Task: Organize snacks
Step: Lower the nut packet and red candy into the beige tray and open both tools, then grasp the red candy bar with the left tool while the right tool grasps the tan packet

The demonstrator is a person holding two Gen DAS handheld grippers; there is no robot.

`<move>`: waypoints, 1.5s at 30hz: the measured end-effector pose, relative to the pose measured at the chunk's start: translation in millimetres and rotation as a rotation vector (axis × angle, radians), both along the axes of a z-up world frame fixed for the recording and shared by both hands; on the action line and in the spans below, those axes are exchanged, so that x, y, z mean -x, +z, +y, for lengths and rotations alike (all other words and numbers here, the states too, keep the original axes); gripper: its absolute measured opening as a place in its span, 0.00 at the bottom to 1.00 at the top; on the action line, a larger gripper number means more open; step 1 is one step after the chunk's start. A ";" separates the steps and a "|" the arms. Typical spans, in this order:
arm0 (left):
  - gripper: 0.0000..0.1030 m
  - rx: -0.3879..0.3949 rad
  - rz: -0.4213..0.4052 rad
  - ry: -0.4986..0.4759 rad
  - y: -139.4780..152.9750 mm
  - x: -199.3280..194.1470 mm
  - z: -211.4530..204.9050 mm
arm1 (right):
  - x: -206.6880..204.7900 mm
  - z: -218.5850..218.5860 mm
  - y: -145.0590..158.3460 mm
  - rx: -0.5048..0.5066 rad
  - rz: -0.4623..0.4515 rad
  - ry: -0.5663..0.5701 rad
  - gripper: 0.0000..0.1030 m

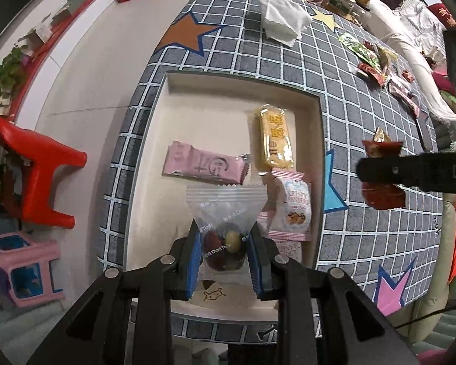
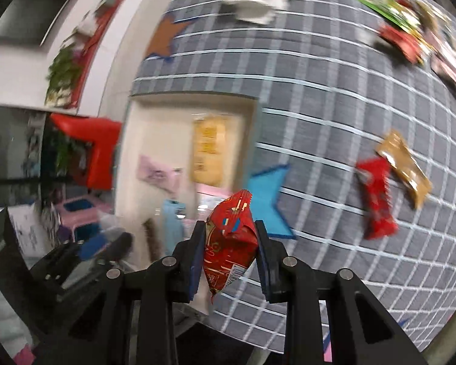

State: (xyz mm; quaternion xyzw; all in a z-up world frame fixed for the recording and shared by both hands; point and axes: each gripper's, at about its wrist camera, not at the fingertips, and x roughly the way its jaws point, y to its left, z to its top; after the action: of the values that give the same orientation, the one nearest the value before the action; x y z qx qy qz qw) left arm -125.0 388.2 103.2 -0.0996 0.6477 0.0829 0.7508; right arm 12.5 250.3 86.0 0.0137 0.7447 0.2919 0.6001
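Note:
My left gripper (image 1: 225,237) is shut on a clear DadTalk snack bag (image 1: 225,213) and holds it over the near part of the white tray (image 1: 155,140). In the tray lie a pink bar (image 1: 203,167), a yellow rice cracker pack (image 1: 275,140) and a pink-and-white cookie pack (image 1: 291,206). My right gripper (image 2: 229,234) is shut on a red snack packet (image 2: 228,243), above the grey checked cloth just right of the tray (image 2: 149,140); that gripper and its packet (image 1: 383,194) also show at the right of the left wrist view.
Loose snacks lie on the cloth: a red packet (image 2: 377,197), a gold packet (image 2: 405,170), and a green and red heap (image 1: 371,57) at the far right. A white napkin (image 1: 282,21) lies at the back. Red (image 1: 39,176) and pink (image 1: 21,267) stools stand left.

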 end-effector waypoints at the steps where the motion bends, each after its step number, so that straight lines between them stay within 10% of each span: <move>1: 0.29 -0.002 0.002 0.001 -0.9 0.5 1.0 | 4.8 5.9 1.8 -0.002 -0.002 0.014 0.31; 19: 0.31 -0.040 0.039 0.020 -12.8 9.3 12.1 | 28.8 49.9 -9.1 0.027 0.026 0.105 0.31; 26: 0.77 -0.183 0.024 -0.019 -3.4 9.2 4.3 | 33.6 52.8 -11.3 0.048 0.033 0.117 0.32; 29: 0.77 -0.234 0.037 -0.028 -1.6 7.8 3.4 | 34.5 50.7 -10.3 0.051 0.028 0.110 0.80; 35: 0.78 -0.303 0.072 -0.007 1.7 6.3 5.5 | 32.3 41.7 -5.1 0.077 -0.008 0.094 0.83; 37: 0.78 -0.318 0.072 -0.003 4.5 6.6 4.9 | 31.6 37.4 -5.5 0.099 -0.020 0.091 1.00; 45: 0.79 -0.343 0.065 -0.017 12.8 4.6 -2.7 | 30.7 12.8 -6.8 0.111 -0.013 0.043 1.00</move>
State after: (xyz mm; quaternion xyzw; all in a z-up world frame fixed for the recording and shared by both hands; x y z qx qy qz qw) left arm -129.5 385.5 116.0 0.0380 0.6488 0.1890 0.7361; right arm -18.2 263.1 79.2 -0.0376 0.7559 0.2631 0.5983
